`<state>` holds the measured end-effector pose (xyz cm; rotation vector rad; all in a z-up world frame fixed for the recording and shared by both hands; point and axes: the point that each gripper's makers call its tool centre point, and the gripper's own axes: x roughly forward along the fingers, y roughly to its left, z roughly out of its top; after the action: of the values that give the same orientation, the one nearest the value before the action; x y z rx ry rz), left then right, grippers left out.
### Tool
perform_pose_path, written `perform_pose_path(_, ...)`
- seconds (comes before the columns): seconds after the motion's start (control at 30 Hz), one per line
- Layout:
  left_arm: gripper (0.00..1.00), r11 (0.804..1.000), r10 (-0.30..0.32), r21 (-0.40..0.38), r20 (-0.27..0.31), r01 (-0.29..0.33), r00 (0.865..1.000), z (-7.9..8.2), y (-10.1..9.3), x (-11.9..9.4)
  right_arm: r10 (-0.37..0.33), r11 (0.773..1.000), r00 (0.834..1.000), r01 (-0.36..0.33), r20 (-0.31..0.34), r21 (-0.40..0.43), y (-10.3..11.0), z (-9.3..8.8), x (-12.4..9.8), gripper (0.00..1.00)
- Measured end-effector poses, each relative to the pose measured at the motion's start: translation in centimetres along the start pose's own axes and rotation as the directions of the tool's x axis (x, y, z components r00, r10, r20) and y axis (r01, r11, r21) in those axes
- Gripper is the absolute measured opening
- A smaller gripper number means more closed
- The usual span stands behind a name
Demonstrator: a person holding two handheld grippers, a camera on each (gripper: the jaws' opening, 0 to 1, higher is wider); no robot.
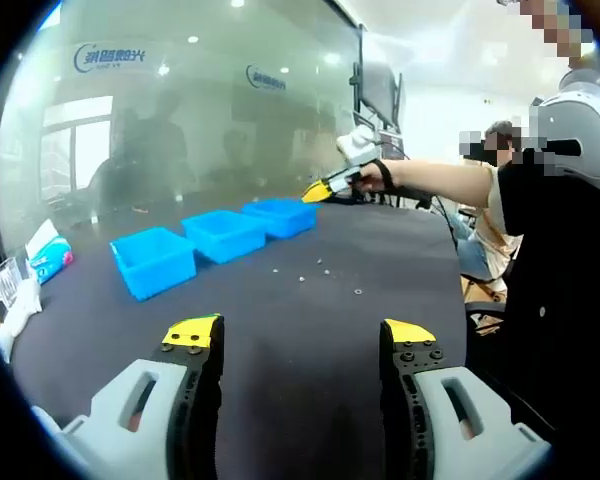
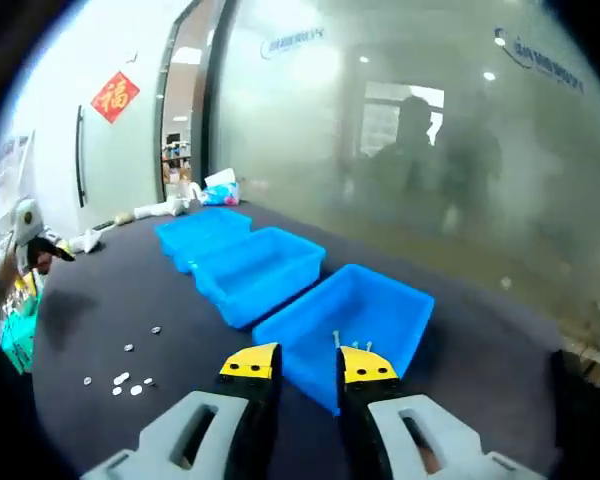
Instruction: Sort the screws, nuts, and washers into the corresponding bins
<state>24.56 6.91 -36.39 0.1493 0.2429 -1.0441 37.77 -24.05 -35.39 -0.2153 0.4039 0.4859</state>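
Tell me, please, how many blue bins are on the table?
3, in a row on the dark table: the nearest bin just beyond the right gripper, the middle bin behind it, and the farthest bin.

Worktop (image 2: 500,360) is covered w/ dark matt cloth-like surface. Bins (image 2: 260,270) look like smooth blue plastic, slightly glossy. Small parts (image 2: 120,380) are seen as shiny metal. Wall (image 1: 180,110) is frosted glass.
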Motion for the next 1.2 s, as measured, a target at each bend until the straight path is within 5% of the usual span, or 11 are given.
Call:
perform_pose_path(0.2,0.61,1.0,-0.005,0.002,0.004,0.005,1.0,0.2,-0.2,0.0,0.011,1.0,0.999,-0.011,0.03,-0.001,0.4,-0.5,-1.3,0.18)
perform_pose_path(0.47,0.61,1.0,-0.013,-0.008,0.015,0.013,1.0,0.1,-0.8,0.2,0.08,0.997,0.991,-0.082,0.104,0.015,6.3,-2.2,-5.3,0.18)
perform_pose_path(0.9,0.61,1.0,0.017,-0.026,0.054,-0.016,0.998,0.7,-0.5,0.1,0.13,0.991,0.982,-0.134,0.138,0.02,11.3,-5.5,-7.5,0.18)
perform_pose_path(1.2,0.61,1.0,-0.009,0.007,-0.004,0.009,1.0,0.6,-0.7,1.5,0.165,0.986,0.983,-0.165,0.077,-0.001,12.2,-6.9,-7.8,0.19)
